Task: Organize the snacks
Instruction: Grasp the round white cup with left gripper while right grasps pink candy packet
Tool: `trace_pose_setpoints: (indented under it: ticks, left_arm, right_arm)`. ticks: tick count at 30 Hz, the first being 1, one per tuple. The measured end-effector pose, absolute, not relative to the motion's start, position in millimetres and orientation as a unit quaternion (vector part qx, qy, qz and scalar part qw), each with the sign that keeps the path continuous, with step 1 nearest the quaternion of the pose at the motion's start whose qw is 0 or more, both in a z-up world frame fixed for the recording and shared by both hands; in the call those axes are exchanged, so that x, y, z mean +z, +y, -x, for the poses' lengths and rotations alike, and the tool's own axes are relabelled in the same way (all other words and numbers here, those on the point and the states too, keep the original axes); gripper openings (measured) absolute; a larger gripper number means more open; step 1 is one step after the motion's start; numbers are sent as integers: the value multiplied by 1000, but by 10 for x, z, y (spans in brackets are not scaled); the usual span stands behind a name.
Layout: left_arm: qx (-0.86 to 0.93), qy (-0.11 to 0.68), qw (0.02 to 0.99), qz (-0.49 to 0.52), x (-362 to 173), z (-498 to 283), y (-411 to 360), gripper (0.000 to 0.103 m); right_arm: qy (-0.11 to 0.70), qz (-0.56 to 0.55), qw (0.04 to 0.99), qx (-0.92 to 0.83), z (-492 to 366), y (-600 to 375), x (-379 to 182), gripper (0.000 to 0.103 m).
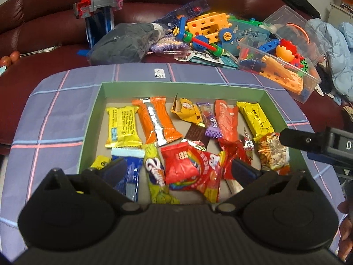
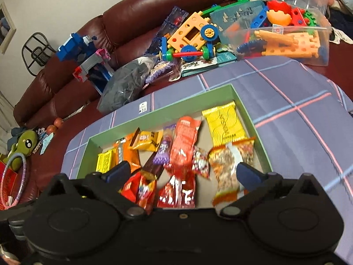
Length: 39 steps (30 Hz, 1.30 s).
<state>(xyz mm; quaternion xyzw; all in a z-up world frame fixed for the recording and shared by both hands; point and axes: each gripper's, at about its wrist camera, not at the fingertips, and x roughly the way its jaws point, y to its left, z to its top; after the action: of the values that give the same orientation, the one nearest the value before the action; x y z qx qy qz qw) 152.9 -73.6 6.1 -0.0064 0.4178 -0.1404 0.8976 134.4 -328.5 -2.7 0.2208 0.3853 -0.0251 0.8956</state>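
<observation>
Black left gripper [image 1: 176, 170] jaws spread wide, empty, over green box [image 1: 92, 114] near edge. Right gripper [image 2: 183, 172] likewise spread, empty. Snacks all in box: red pack [image 1: 178, 163] centre, yellow "WINSIN" bar [image 1: 256, 119] at 1 o'clock. Toy bin [image 1: 284, 72] beyond.

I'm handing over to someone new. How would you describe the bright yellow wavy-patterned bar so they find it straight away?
Start at the green box on the purple plaid cloth. Go to its far right corner, beside the right wall. The yellow bar lies there, flat, with raised wavy lines; the other yellow packet at the left end carries printed text instead.
</observation>
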Motion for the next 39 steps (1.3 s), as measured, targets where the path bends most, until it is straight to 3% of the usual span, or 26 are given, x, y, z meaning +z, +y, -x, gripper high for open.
trace_pose_setpoints:
  ticks: [13, 36, 39]
  left_arm:
    - [-145, 417, 897, 15, 119, -996, -526, 103]
    - [-48, 464, 884, 14, -617, -565, 750, 103]
    - [-52, 465, 884, 16, -682, -606, 802, 99]
  right_arm:
    - [393, -227, 891, -22, -845, -3167, 114, 103]
    - [501, -175, 846, 52, -544, -2244, -364, 103]
    - [510, -168, 842, 58, -550, -2152, -389, 103]
